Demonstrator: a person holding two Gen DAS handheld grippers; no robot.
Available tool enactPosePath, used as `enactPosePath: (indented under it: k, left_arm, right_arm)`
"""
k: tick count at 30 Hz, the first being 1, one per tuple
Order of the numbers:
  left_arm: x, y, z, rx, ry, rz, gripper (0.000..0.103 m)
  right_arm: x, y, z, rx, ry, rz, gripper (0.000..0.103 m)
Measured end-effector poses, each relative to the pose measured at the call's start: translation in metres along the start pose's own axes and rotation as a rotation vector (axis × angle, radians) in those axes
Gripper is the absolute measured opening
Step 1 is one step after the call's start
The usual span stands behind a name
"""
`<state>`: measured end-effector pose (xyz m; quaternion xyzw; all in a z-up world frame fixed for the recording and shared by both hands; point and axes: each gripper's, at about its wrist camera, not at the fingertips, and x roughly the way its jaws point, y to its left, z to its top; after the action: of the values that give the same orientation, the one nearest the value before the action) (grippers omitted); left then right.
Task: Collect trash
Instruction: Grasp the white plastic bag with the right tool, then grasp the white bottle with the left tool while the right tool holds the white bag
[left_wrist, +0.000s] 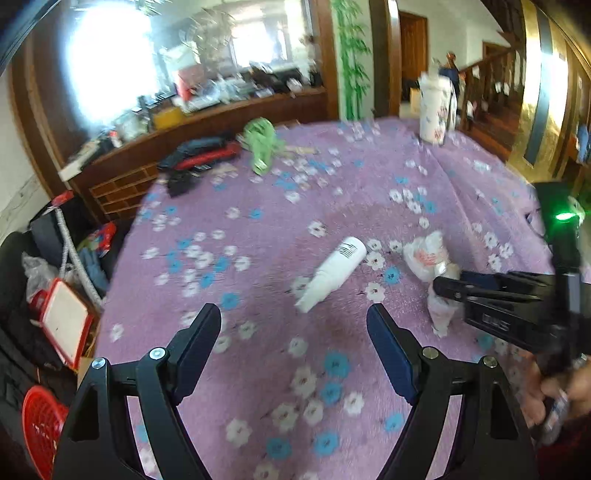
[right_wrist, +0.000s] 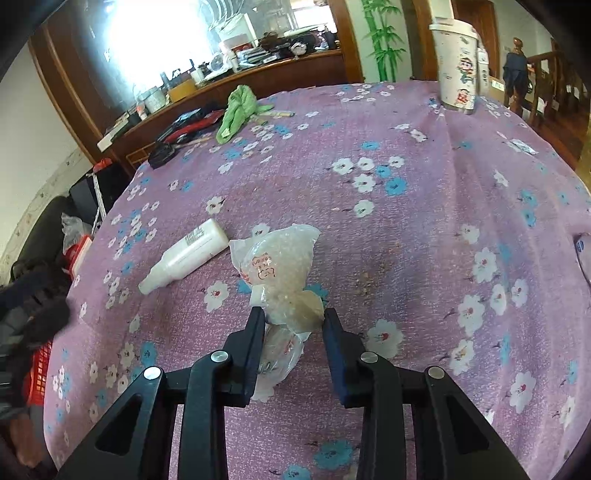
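Note:
A crumpled clear plastic bag (right_wrist: 280, 273) with red print lies on the purple flowered tablecloth (right_wrist: 406, 229). My right gripper (right_wrist: 293, 317) is open, its jaws on either side of the bag's near end, not closed on it. A white plastic bottle (right_wrist: 184, 254) lies on its side left of the bag. In the left wrist view the bottle (left_wrist: 332, 273) lies ahead of my open, empty left gripper (left_wrist: 293, 317), and the bag (left_wrist: 430, 258) sits to the right with the right gripper (left_wrist: 441, 286) at it.
A tall white printed cup (right_wrist: 456, 62) stands at the table's far right. A green cloth (right_wrist: 236, 110) and dark items (right_wrist: 184, 129) lie at the far left. A red basket (left_wrist: 40, 421) and clutter sit on the floor left of the table.

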<state>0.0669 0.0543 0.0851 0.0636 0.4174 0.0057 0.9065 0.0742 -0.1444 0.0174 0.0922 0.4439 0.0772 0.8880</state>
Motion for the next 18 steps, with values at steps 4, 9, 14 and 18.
enactPosePath:
  k: [4,9,14,18]
  left_arm:
    - [0.045,-0.015,0.011,0.014,0.073,-0.034,0.080]
    - [0.078,-0.033,0.023,0.054,0.091,-0.007,0.078]
    - [0.100,-0.036,0.037,0.045,0.129,-0.016,0.048]
    - [0.115,-0.028,0.038,0.001,0.164,-0.041,0.040]
  right_arm:
    - [-0.009,-0.015,0.003,0.057,-0.030,-0.012,0.034]
    - [-0.013,-0.023,0.006,0.100,-0.035,0.001,0.034]
    - [-0.016,-0.022,0.005,0.091,-0.045,0.012,0.034]
    - [-0.017,-0.019,0.004,0.077,-0.049,0.016,0.034]
